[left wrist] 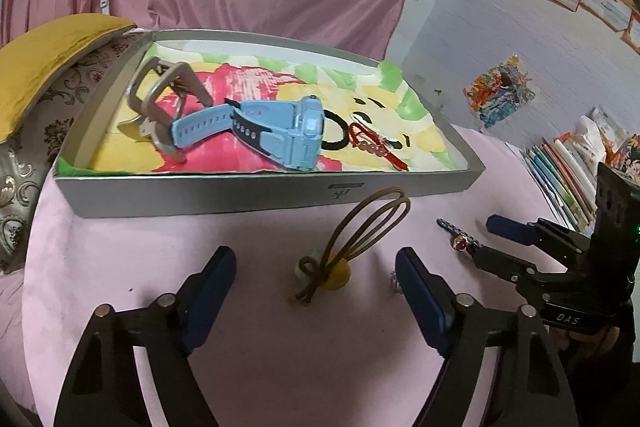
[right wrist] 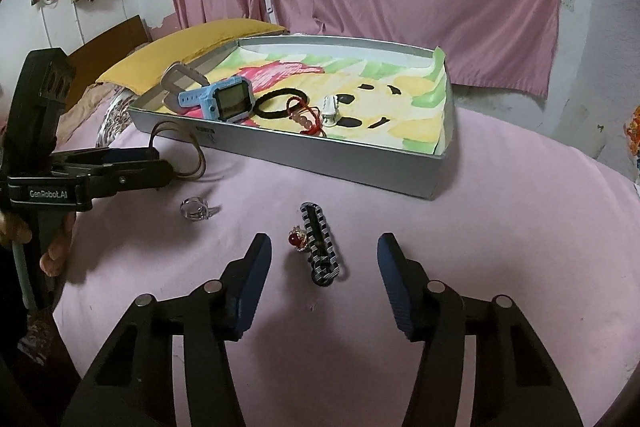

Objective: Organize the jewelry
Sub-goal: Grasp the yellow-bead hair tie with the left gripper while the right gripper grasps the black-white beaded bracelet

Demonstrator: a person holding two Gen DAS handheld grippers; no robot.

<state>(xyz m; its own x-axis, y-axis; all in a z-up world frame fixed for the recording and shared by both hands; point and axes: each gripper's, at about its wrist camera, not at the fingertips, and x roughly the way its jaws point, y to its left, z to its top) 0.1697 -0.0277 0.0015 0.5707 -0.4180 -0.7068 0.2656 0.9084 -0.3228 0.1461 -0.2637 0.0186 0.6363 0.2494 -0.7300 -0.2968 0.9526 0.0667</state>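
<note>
The grey tray (right wrist: 348, 169) sits on the pink tablecloth (right wrist: 500, 247) with a colourful drawing lining its bottom. Inside it: a blue kids' watch (right wrist: 224, 101) standing on its side, a grey hair claw (left wrist: 160, 99) just behind it at the tray's left end, a black hair tie (right wrist: 280, 103), a red cord bracelet with pink beads (right wrist: 306, 119) overlapping that tie, and a small white clip (right wrist: 330, 111) beside the bracelet.

Outside the tray on the cloth, the brown cord loop with a yellow bead (left wrist: 352, 247) lies in front of the left gripper (left wrist: 316, 287), its long axis running away toward the tray, bead end nearest the fingers. That gripper's jaws are spread wide, touching nothing.

The right gripper (right wrist: 322, 287) is wide too, with a black-and-white patterned hair clip (right wrist: 320, 247) between its fingers, lengthwise pointing at the tray. A red-stoned ring (right wrist: 296, 241) touches its left side. A clear ring (right wrist: 194, 209) lies off to the left.
</note>
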